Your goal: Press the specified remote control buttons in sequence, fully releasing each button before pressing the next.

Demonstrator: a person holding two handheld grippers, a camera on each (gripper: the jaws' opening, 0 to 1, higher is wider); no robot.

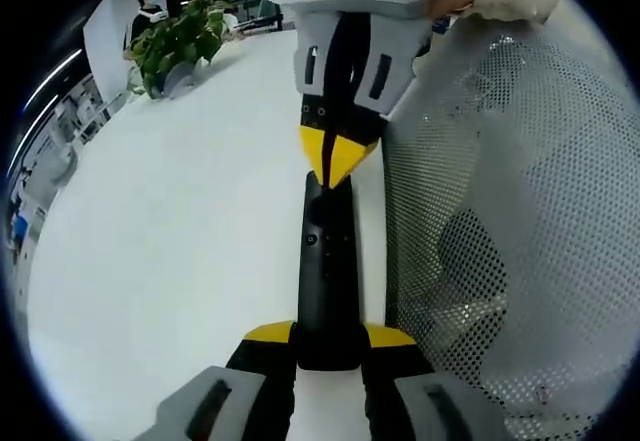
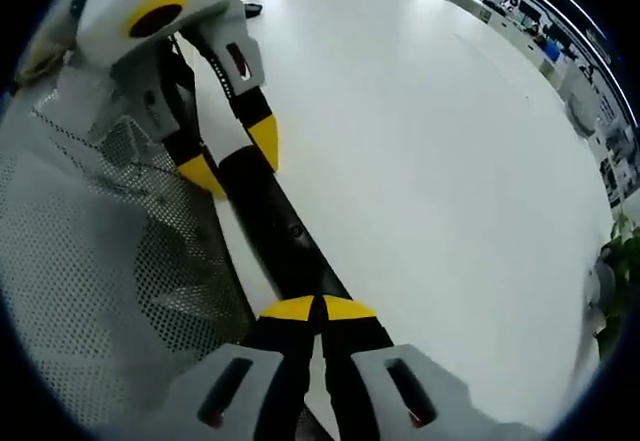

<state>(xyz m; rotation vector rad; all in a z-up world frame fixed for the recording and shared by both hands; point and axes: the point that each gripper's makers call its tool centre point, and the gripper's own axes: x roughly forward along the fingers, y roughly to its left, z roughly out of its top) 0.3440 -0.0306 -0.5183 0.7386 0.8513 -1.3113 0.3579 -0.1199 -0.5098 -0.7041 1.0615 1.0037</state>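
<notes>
Yellow-tipped jaws of the left gripper (image 1: 328, 346) clamp the near end of the black remote (image 1: 328, 261), low in the left gripper view. At frame centre, the right gripper (image 1: 338, 166), clenched tip to tip, touches the remote's far end. Remote lies on the white surface (image 1: 170, 231) beside a mesh chair (image 1: 500, 211); a plant (image 1: 175, 46) stands upper left.

A white table (image 1: 180, 241) spreads left of the jaws, a grey mesh chair back (image 1: 500, 211) stands just right of them, and a leafy potted plant (image 1: 175, 41) sits far ahead, leftward.
</notes>
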